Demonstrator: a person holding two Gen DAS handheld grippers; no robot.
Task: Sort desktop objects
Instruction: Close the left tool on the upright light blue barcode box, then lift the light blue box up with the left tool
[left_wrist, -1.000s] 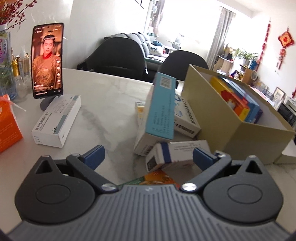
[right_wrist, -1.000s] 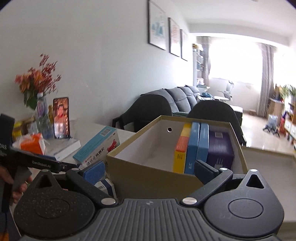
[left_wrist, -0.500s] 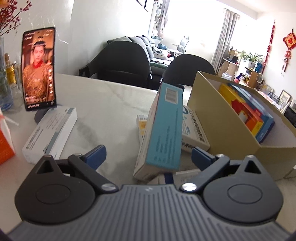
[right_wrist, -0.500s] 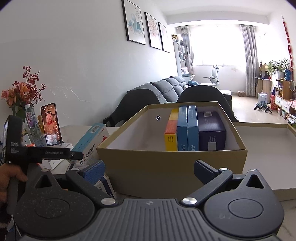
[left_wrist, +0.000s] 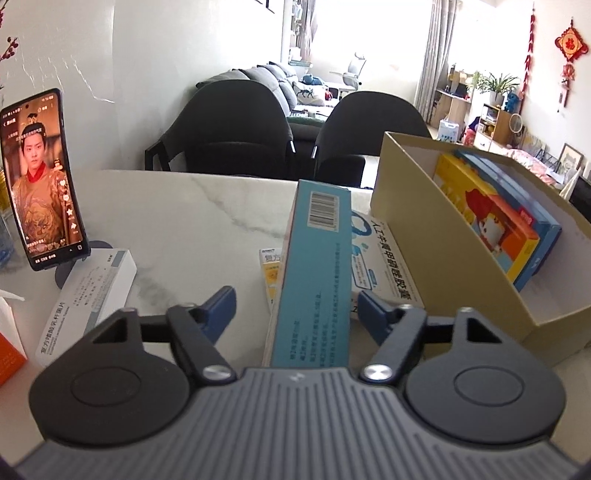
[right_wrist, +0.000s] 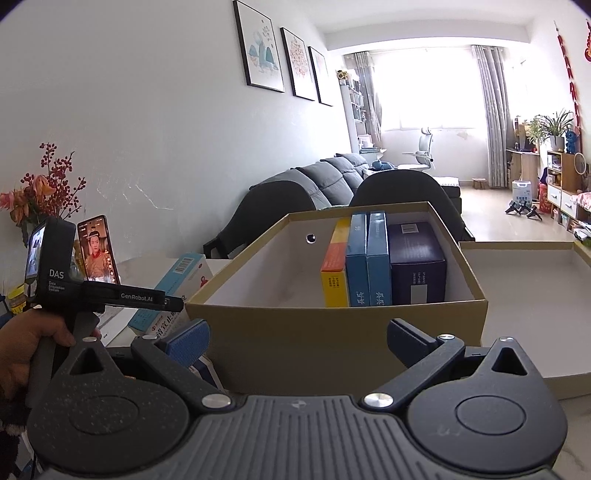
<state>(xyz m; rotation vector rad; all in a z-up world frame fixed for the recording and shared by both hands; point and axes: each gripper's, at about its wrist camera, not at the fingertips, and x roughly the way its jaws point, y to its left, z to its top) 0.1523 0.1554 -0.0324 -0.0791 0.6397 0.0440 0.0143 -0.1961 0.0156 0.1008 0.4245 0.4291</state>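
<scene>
Far left on the marble worktop (left_wrist: 177, 210): phone (left_wrist: 42, 177) propped upright, white carton (left_wrist: 88, 302) flat just near of it, bare marble beyond. Centre: left tool (left_wrist: 295, 302) spread, pads either side of the tilted light-blue carton (left_wrist: 314, 280), not yet touching. Right: open cardboard box (right_wrist: 332, 325), cartons upright against its far right wall, left part bare. Right tool (right_wrist: 295, 332) spread, holding nothing, just near of the box's near edge.
</scene>
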